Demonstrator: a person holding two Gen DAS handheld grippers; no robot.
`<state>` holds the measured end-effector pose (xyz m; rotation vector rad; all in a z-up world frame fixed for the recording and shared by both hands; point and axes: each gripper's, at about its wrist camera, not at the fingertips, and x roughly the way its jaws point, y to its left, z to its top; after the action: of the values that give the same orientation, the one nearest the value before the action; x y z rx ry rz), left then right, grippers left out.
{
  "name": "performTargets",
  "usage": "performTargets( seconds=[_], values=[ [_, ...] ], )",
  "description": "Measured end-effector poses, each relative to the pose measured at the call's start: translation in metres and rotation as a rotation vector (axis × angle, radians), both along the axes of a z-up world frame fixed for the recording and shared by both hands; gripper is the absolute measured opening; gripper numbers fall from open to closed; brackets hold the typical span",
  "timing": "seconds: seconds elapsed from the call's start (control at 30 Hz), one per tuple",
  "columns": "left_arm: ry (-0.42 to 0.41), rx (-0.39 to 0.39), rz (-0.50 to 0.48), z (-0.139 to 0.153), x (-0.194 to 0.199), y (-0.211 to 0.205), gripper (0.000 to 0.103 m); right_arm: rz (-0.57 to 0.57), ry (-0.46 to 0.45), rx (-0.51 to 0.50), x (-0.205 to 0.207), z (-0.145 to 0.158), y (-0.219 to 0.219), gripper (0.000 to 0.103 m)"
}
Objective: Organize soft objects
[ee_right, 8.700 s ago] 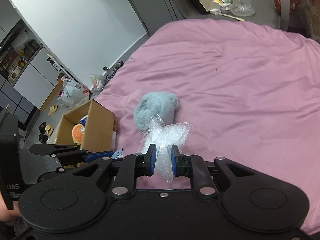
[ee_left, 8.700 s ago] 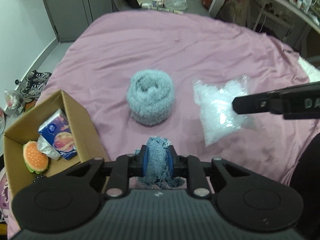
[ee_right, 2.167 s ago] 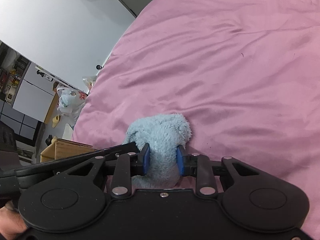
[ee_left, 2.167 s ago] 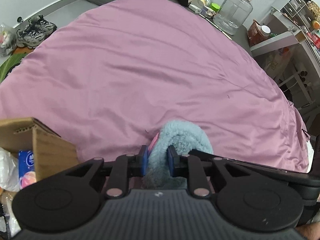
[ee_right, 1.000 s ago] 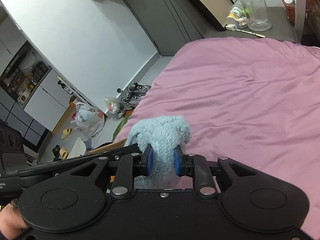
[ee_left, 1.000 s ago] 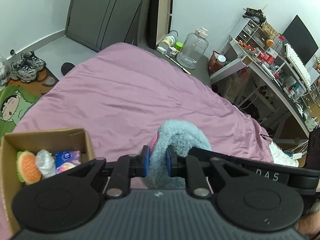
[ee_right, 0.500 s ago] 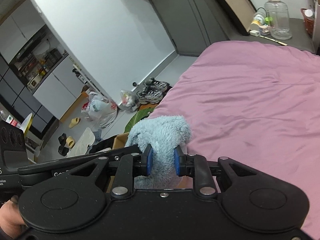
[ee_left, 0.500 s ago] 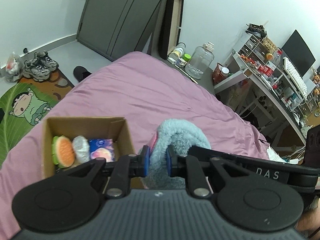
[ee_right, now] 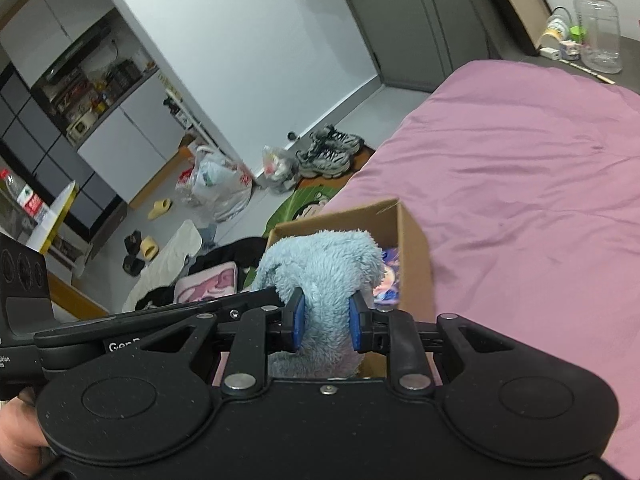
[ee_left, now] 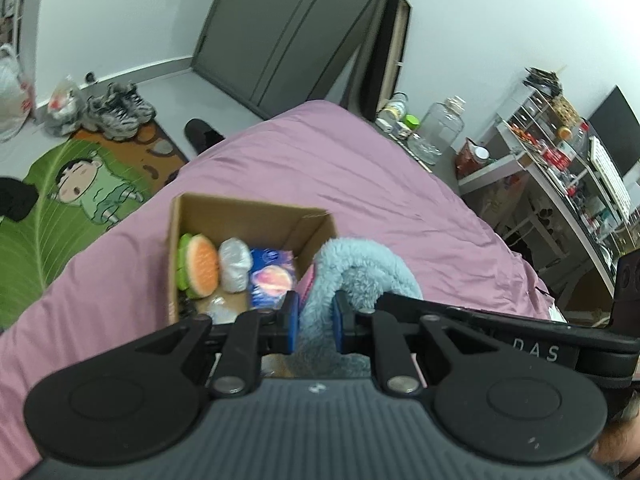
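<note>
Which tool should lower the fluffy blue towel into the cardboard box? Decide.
Left tool: its view looks into the cardboard box, while the fluffy blue towel blocks the right tool's view. Both grip it.

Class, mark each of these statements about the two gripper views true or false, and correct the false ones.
1. Both the left gripper and the right gripper grip the fluffy blue towel. True.
2. The cardboard box stands on the floor. False: it stands on the pink bedspread.
3. A toy burger lies inside the box. True.
4. The towel lies flat on the bedspread. False: it is held up near the box.
</note>
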<state>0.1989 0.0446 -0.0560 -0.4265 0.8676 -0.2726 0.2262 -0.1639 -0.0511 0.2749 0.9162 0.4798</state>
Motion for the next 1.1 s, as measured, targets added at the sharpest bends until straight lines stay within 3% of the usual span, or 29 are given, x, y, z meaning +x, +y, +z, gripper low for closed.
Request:
performTargets(
  seconds=[0.23, 0.37, 0.47, 0.6, 0.7, 0.87, 1.1],
  values=[
    [0.059, -0.041, 0.053, -0.025, -0.008, 0.013, 0.016, 0.039, 0.026, -0.056, -0.003, -0.007, 0.015, 0.031],
    [0.083, 0.003, 0.074, -0.030, -0.013, 0.011, 0.020, 0.029, 0.031, -0.056, -0.006, -0.005, 0.013, 0.038],
    [0.066, 0.031, 0.095, -0.018, -0.020, 0.012, 0.031, 0.026, 0.019, -0.027, -0.010, 0.000, 0.010, 0.054],
    [0.019, 0.088, 0.117, 0.010, -0.032, 0.014, 0.058, 0.029, 0.034, 0.003, -0.016, 0.002, 0.001, 0.059],
    [-0.029, 0.164, 0.149, 0.030, -0.047, 0.015, 0.068, 0.038, 0.007, 0.000, -0.024, 0.008, -0.006, 0.066],
    [-0.059, 0.186, 0.163, 0.049, -0.066, 0.007, 0.077, 0.027, -0.046, 0.027, -0.037, 0.028, -0.025, 0.082],
    [-0.066, 0.204, 0.168, 0.063, -0.085, -0.005, 0.086, 0.010, -0.117, 0.077, -0.054, 0.057, -0.061, 0.093]
  ],
)
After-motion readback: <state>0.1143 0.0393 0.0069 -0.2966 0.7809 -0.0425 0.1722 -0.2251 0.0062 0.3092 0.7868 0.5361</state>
